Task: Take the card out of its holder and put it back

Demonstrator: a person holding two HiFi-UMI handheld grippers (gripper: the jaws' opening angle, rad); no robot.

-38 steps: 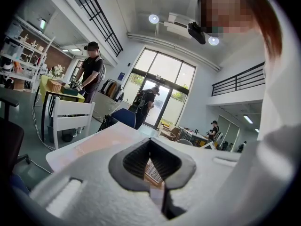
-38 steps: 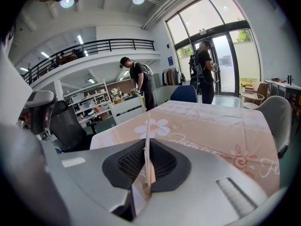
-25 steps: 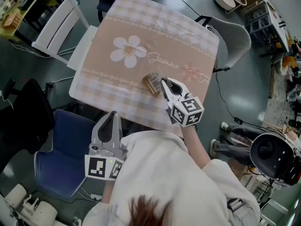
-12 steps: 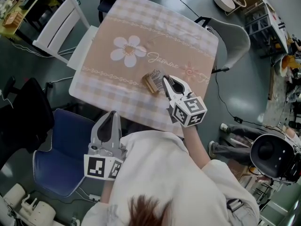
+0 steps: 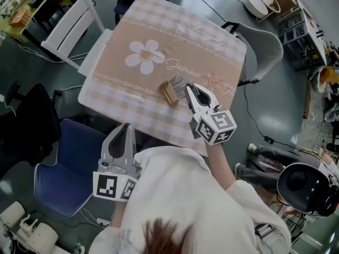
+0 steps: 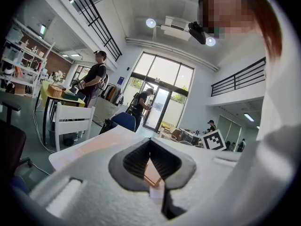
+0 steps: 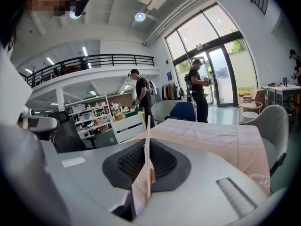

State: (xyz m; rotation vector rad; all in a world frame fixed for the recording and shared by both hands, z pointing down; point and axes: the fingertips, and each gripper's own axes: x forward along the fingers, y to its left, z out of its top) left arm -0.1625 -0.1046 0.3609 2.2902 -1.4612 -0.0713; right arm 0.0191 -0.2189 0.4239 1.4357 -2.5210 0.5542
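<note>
**Right gripper pinching the card beside its holder**

I am watching the right gripper (image 5: 189, 90) hanging over the near part of the table (image 5: 106, 97). Its 2 jaws are clamping a thin pale card (image 7: 147, 149), which is standing upright and edge-on between the pads. The gripper's tips are sitting just to the right of the wooden holder (image 5: 169, 91). The holder is resting on the pink checked tablecloth (image 5: 201, 41), in front of the printed white flower (image 5: 144, 57), and more cards are showing in it. I cannot tell from the head view whether the gripped card is touching the holder. The left gripper (image 5: 127, 128) is waiting off the table's near edge, beside the blue chair (image 5: 69, 163). Its jaws are meeting at the tips with nothing between them.
</note>
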